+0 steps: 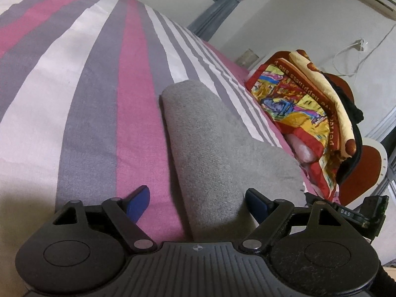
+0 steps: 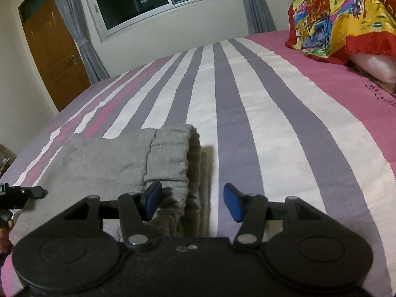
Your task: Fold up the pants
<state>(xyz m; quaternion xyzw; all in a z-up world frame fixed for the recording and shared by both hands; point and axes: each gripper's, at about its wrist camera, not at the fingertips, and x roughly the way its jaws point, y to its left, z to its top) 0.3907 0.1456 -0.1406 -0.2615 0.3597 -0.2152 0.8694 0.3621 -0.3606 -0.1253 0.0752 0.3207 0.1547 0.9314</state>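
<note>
Mostly done — grey pants (image 2: 128, 163) lie folded in a compact stack on the striped bedspread (image 2: 247, 123), 10 o'clock of the right gripper (image 2: 191, 203). Both grippers apart, gripping nothing; left gripper (image 1: 198, 203) straddles the fold. Maybe one final fold left.
</note>
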